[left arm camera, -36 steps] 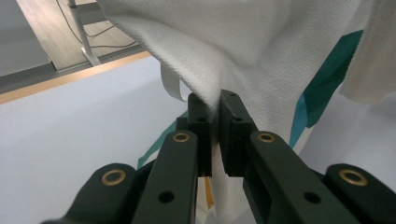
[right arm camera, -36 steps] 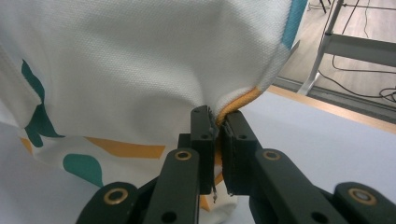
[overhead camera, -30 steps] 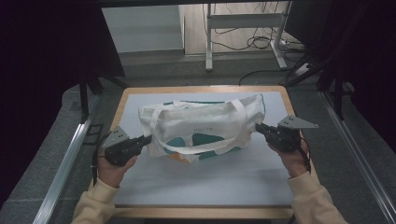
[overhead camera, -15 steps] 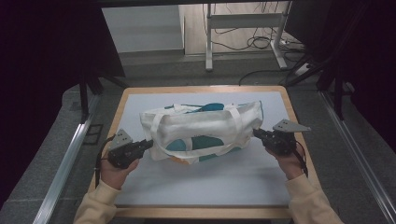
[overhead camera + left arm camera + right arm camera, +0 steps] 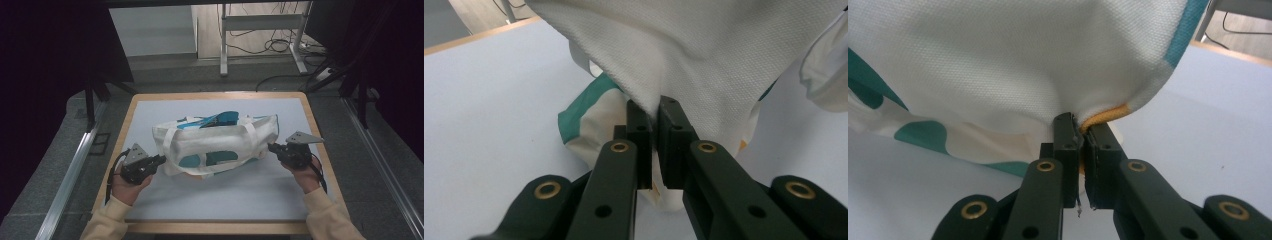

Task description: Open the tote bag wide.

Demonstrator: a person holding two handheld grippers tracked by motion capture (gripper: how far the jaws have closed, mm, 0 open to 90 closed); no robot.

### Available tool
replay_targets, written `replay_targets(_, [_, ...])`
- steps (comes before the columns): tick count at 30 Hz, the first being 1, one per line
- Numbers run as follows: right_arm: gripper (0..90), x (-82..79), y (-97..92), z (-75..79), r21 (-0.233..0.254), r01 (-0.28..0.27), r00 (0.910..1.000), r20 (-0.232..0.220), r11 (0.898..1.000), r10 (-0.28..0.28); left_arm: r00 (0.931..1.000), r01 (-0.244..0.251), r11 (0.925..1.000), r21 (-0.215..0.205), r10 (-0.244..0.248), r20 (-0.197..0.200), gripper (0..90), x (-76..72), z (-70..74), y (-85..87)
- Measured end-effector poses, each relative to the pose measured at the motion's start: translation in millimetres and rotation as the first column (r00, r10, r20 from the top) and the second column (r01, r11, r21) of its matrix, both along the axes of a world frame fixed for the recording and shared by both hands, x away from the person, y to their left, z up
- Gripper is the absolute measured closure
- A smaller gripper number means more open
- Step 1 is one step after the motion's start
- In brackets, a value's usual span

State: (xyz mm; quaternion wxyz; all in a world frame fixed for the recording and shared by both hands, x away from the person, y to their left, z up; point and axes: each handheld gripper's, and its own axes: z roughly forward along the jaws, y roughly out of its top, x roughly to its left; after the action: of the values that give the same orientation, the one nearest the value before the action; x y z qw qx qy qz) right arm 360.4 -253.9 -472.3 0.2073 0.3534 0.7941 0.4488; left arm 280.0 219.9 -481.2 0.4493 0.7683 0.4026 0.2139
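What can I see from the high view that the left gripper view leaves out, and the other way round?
High view alone: the whole white bag stretched between the left tool and right tool, the person's hands, the wooden-edged table. Left gripper view alone: the close-up, with black jaws shut tight, a fold of woven white cloth pinched between them, and a teal patch below. Both share: the bag, the left tool gripping it, the pale blue tabletop.

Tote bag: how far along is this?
Done: both ends are gripped, the left gripper and right gripper each shut on the tote bag fabric. In hand: the bag stretched between them on the grey mat, sagging in the middle. Left: probably laying it flat and letting go; the handles still lie loose.
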Motion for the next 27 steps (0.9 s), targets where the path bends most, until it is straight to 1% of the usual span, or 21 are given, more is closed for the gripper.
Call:
replay_targets(4, [84.0, 1.5, 1.5, -5.6, -0.013, -0.002, 0.9998, -0.017, 1.0, 0.002, 0.9999, -0.003, 1.0, 0.005, 0.003, -0.01, 85.5, 2.1, -5.5, -1.7])
replay_targets(5, [84.0, 2.0, 1.9, -7.2, -0.014, -0.004, 0.9998, -0.02, 1.0, 0.003, 0.9998, -0.002, 0.9999, 0.011, 0.002, -0.018, 85.6, 2.6, -7.3, -2.7])
replay_targets(7, [84.0, 2.7, 3.1, -10.5, -0.026, -0.005, 0.9996, -0.028, 1.0, 0.004, 0.9996, -0.003, 0.9992, 0.039, 0.005, -0.028, 85.8, 3.9, -11.8, -4.6])
replay_targets(8, [84.0, 2.7, 3.1, -10.5, -0.026, -0.005, 0.9996, -0.028, 1.0, 0.004, 0.9996, -0.003, 0.9992, 0.039, 0.005, -0.028, 85.8, 3.9, -11.8, -4.6])
replay_targets(9, [84.1, 3.4, 4.8, -15.7, -0.043, -0.005, 0.9992, -0.04, 0.999, 0.004, 0.9991, -0.001, 0.9992, 0.041, 0.002, -0.043, 85.8, 5.4, -15.6, -4.9])
replay_targets(14, [84.1, 5.6, 5.9, -23.4, -0.05, -0.013, 0.9976, -0.069, 0.999, 0.009, 0.9979, -0.003, 0.9989, 0.046, 0.006, -0.064, 85.7, 9.6, -20.6, -5.3])
replay_targets(22, [84.1, 6.2, 8.6, -32.0, -0.068, -0.024, 0.9952, -0.096, 0.997, 0.017, 0.9928, 0.009, 0.9948, 0.102, 0.003, -0.12, 85.8, 17.6, -36.9, -11.1])
replay_targets(27, [84.0, 6.7, 8.7, -34.7, -0.072, -0.027, 0.9941, -0.106, 0.997, 0.019, 0.9921, 0.009, 0.9949, 0.1, 0.004, -0.125, 85.5, 18.7, -37.9, -11.0])
